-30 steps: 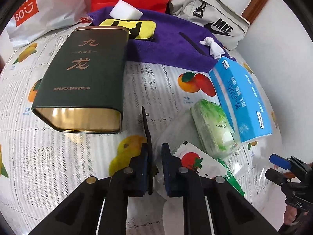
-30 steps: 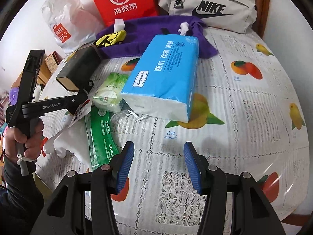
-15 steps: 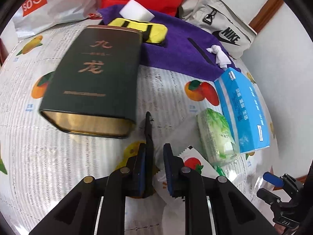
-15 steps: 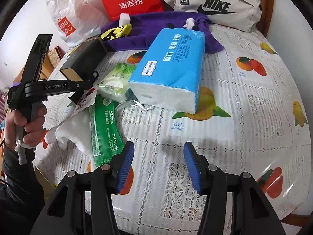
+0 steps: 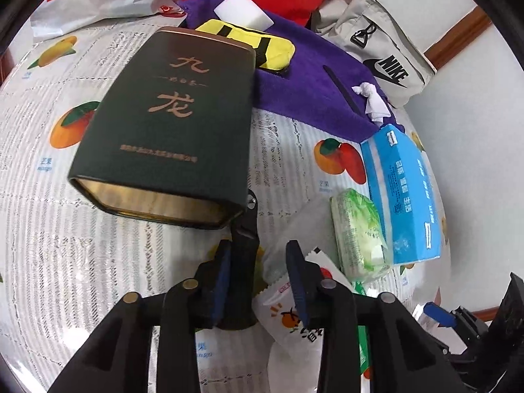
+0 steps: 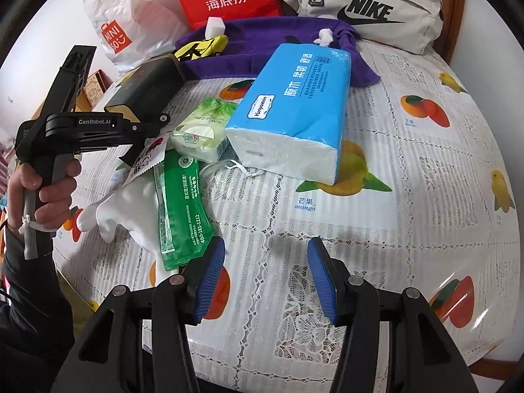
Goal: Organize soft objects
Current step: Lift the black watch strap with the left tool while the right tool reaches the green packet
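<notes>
In the left wrist view the left gripper (image 5: 258, 281) points steeply down with its jaws opening; a dark hinged flap hanging off the tall dark green tea tin (image 5: 170, 121) sits between them against the left pad, the right pad standing clear. The tin lies just ahead and left of the fingers, mouth toward the camera. Ahead to the right lie a pale green tissue pack (image 5: 358, 232), a blue paper-towel pack (image 5: 404, 190) and, under the right finger, a white snack sachet (image 5: 291, 317). In the right wrist view the right gripper (image 6: 267, 276) hovers over bare tablecloth, jaws apart and holding nothing; the flat green refill pouch (image 6: 181, 209) and a white cloth glove (image 6: 121, 209) lie ahead to its left. As the flap comes free the tin may roll or shift on its rounded side, and the opening finger could snag the sachet beneath it.
</notes>
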`<state>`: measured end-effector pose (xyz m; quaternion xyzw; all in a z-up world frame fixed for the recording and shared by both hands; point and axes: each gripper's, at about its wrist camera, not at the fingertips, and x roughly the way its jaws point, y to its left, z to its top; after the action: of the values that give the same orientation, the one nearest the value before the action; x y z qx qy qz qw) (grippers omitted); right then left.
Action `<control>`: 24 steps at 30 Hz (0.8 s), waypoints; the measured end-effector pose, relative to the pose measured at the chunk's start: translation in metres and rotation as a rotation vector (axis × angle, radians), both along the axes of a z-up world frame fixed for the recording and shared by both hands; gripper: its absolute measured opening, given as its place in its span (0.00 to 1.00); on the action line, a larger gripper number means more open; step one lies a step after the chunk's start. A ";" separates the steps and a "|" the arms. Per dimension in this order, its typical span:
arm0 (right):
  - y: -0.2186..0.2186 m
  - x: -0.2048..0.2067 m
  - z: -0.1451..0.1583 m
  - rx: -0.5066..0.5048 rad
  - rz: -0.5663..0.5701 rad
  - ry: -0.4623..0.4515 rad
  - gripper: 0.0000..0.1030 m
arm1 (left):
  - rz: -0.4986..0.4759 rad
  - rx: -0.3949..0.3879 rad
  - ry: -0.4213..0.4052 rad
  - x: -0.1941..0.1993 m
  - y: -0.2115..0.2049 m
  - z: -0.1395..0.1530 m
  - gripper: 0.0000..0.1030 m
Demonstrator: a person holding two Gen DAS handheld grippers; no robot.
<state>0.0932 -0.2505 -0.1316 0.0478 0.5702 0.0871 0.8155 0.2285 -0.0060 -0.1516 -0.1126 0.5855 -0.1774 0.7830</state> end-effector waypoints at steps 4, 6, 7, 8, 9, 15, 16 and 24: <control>-0.001 0.000 -0.002 0.002 -0.003 0.005 0.51 | 0.033 -0.044 -0.026 -0.001 0.011 0.002 0.37; -0.001 0.000 -0.003 0.002 -0.003 0.009 0.51 | 0.035 -0.084 -0.023 0.000 0.013 0.001 0.37; -0.001 0.000 -0.003 0.001 -0.003 0.010 0.51 | 0.033 -0.082 -0.014 0.001 0.012 0.000 0.37; -0.001 0.000 -0.004 0.001 -0.002 0.010 0.51 | 0.037 -0.065 -0.010 0.002 0.011 -0.001 0.37; -0.001 0.000 -0.004 0.001 -0.001 0.010 0.51 | 0.045 -0.040 -0.011 0.003 0.010 -0.002 0.36; -0.002 0.000 -0.008 0.002 -0.003 0.021 0.51 | 0.087 0.100 -0.066 0.004 0.011 0.003 0.36; -0.002 0.000 -0.009 0.000 -0.003 0.025 0.51 | 0.070 0.132 -0.065 0.005 0.008 0.002 0.36; -0.001 -0.001 -0.010 0.002 0.009 0.026 0.51 | -0.056 0.322 -0.128 -0.005 -0.022 0.002 0.37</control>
<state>0.0921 -0.2512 -0.1418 0.0471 0.5808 0.0905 0.8076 0.2235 -0.0285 -0.1493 0.0423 0.5583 -0.1098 0.8213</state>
